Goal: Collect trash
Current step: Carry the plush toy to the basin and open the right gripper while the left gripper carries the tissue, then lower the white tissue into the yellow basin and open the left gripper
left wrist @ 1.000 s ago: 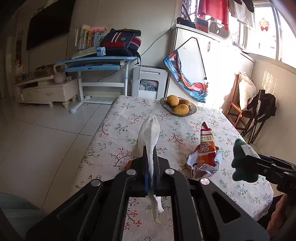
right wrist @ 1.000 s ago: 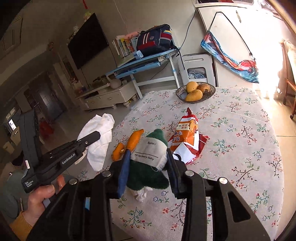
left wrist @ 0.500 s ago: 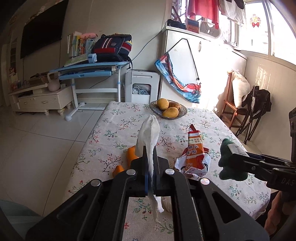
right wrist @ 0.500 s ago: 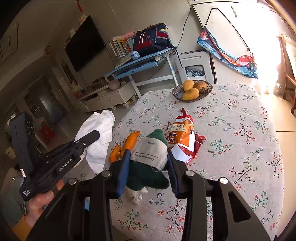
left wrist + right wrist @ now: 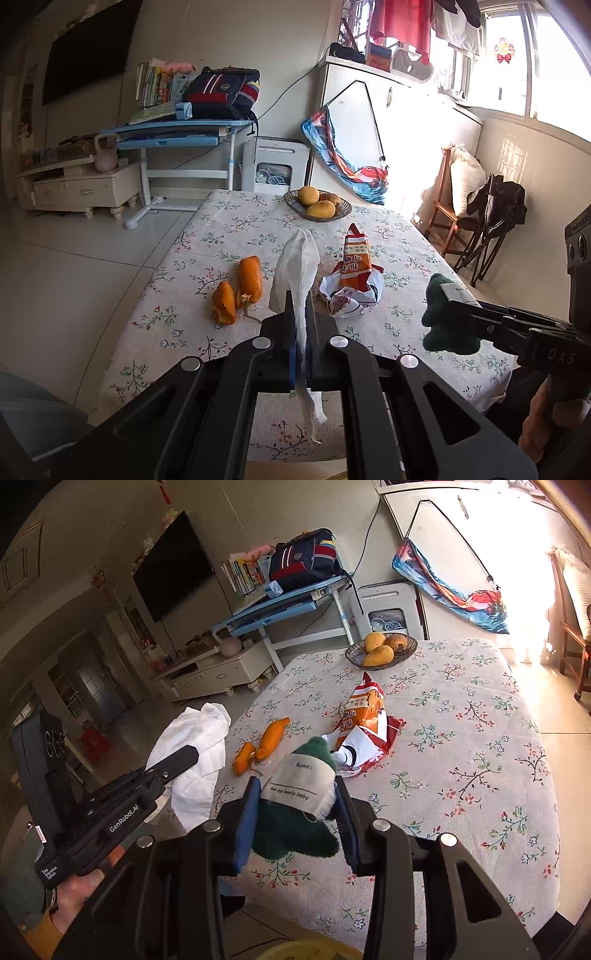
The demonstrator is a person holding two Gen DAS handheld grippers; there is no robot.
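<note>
Fruit bowl (image 5: 318,209) on floral tablecloth (image 5: 461,716); backpack (image 5: 221,92) on desk (image 5: 173,131).

Dining table with a floral cloth

The table (image 5: 461,716) wears a pale tablecloth (image 5: 236,225) printed with small flowers and twigs. At its far end stands a dark fruit bowl (image 5: 382,653) holding three yellow-brown fruits. Near the middle lies a crumpled orange-and-white snack bag (image 5: 364,720), torn open. Just beside it, toward the table's left edge, lie two orange peel pieces (image 5: 238,290), close together and apparently touching each other.
</note>
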